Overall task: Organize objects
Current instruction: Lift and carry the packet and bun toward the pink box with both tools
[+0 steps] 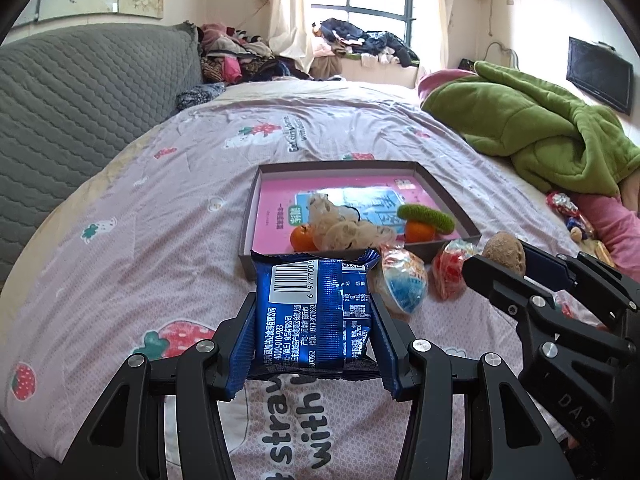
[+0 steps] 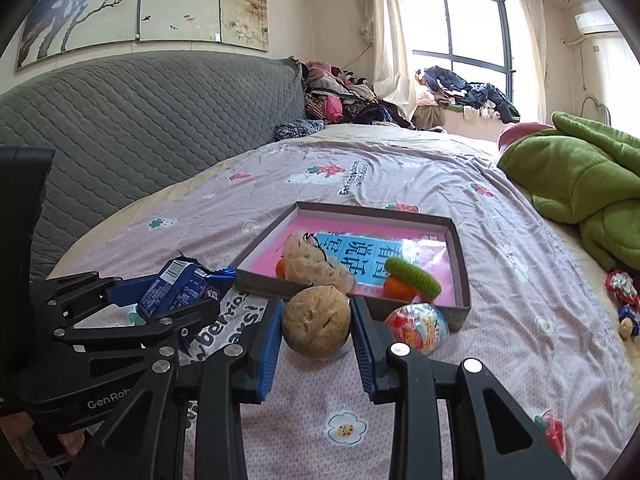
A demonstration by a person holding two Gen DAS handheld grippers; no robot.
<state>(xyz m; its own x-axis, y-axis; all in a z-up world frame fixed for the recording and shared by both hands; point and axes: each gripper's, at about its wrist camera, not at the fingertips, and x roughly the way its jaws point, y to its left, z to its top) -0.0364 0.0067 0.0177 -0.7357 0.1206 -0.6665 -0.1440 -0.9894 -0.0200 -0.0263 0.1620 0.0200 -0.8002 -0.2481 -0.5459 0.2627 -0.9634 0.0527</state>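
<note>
My left gripper is shut on a blue snack packet, held above the bed just short of the shallow brown box. The packet also shows in the right wrist view. My right gripper is shut on a round brown ball, which shows in the left wrist view. The box holds a pink book, two oranges, a fluffy beige toy and a green ring. Two wrapped snacks lie in front of the box.
A green blanket is heaped at the right of the bed. Small toys lie by it. A grey quilted headboard stands at the left. Clothes are piled by the window.
</note>
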